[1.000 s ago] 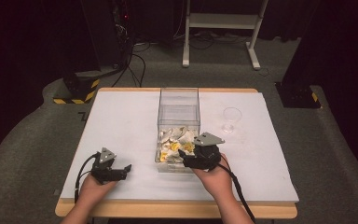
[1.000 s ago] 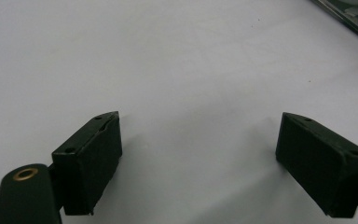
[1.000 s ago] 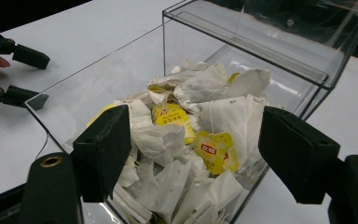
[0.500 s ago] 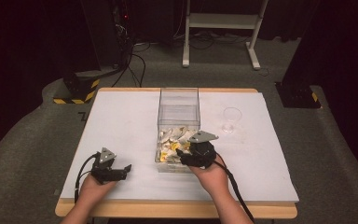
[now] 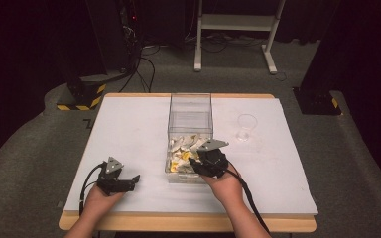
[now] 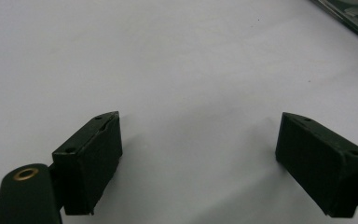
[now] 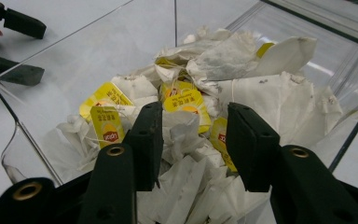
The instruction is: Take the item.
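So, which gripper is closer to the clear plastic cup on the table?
The right gripper. It reaches into the clear box of tea bags, just left of the cup. The left gripper rests on the table, beyond the box's far side.

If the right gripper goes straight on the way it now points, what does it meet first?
Most likely the crumpled white tea bag between the jaws of the right gripper, which have just been closing. It lies on top of the pile in the clear box; depth is hard to judge.

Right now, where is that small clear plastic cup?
In the high view, the small clear plastic cup stands upright on the white table, right of the clear plastic box of tea bags, apart from it.
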A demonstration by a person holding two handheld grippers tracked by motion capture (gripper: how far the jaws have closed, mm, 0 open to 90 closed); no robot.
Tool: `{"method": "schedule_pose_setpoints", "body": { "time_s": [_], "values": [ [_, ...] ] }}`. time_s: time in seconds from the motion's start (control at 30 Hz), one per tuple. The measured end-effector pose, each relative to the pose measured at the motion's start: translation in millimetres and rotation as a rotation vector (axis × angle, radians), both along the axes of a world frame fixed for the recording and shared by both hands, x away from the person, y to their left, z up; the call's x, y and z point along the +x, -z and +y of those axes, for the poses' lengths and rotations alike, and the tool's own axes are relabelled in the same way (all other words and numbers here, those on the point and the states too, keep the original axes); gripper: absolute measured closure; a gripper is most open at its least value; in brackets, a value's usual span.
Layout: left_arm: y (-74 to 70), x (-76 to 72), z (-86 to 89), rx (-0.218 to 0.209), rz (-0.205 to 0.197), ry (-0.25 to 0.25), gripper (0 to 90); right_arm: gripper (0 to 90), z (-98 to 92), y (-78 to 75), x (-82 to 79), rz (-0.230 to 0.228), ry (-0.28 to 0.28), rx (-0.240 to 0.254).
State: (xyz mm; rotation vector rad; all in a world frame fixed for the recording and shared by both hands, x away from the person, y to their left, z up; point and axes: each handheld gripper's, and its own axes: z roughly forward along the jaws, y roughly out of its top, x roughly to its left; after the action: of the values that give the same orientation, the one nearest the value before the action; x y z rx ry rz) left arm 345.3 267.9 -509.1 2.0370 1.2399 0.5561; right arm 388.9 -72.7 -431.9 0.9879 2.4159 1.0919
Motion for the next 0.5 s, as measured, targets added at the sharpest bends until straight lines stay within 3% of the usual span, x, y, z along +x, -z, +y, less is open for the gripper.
{"method": "schedule_pose_setpoints", "body": {
  "time_s": [0.5],
  "values": [
    [0.0,0.0,0.0,0.0,0.0,0.0,15.1,68.7,3.3,0.1,3.2,0.051,-0.013,-0.002]
  ]
}}
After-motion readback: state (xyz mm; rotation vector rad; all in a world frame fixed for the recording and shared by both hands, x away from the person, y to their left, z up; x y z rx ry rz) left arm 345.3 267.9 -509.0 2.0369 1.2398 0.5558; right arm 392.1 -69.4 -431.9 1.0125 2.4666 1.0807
